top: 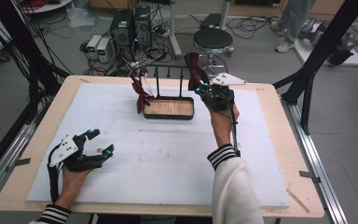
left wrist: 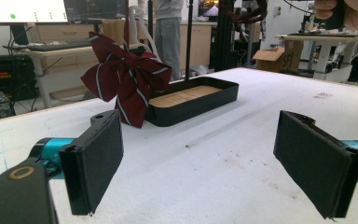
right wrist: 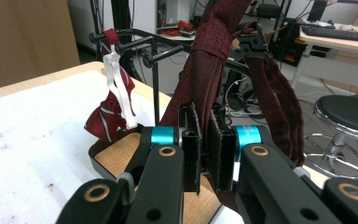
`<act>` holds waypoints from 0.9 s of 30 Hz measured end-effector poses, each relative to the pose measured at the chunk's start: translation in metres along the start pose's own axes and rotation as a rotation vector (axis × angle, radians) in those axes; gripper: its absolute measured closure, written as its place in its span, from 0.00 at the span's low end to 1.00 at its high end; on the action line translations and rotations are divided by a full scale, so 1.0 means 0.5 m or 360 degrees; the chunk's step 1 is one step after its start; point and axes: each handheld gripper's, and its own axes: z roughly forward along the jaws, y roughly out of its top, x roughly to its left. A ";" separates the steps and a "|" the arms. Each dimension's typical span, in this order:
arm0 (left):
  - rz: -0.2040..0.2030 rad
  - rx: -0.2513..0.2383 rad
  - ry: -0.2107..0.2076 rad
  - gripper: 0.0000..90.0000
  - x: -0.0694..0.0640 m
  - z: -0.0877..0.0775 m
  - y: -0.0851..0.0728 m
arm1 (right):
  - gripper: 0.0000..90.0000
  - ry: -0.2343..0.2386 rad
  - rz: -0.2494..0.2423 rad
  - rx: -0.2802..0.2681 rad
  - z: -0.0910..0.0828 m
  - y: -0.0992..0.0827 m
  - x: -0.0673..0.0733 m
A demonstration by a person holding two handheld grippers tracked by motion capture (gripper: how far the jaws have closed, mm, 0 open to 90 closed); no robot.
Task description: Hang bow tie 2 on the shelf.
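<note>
A black tray (top: 168,115) with a wooden floor sits at the back middle of the white board, with a black peg rack (top: 168,70) rising from it. A striped dark red bow tie (top: 141,93) hangs by a white strap (right wrist: 116,88) from the rack's left peg. My right gripper (top: 200,87) is raised beside the rack's right end, shut on a plain dark red tie (top: 195,65) that stands up from the jaws (right wrist: 214,46). My left gripper (top: 101,141) rests low at the front left, open, with nothing between its pads (left wrist: 95,163).
The white foam board (top: 168,158) covers most of the wooden table. Beyond the table's far edge are a black stool (top: 213,39) and computer cases (top: 130,28) with cables. A black frame post (top: 307,88) stands at the right edge. A person's legs (top: 291,23) are far back.
</note>
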 end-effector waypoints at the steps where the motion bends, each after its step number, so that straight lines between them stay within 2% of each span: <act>1: 0.0003 -0.0001 -0.0001 0.18 0.000 0.000 0.000 | 0.95 0.0001 0.0000 0.0001 0.003 0.001 -0.001; 16: 0.0001 -0.0004 -0.0002 0.18 0.000 0.000 0.000 | 0.95 0.0056 0.0090 0.0072 0.048 -0.019 -0.009; 25: 0.0000 -0.0005 -0.0001 0.18 0.000 0.000 0.000 | 0.95 0.0098 0.0181 0.0137 0.062 -0.034 -0.020; 27: 0.0001 -0.0004 -0.0003 0.18 0.000 0.000 0.000 | 0.95 0.0104 0.0182 0.0141 0.063 -0.035 -0.021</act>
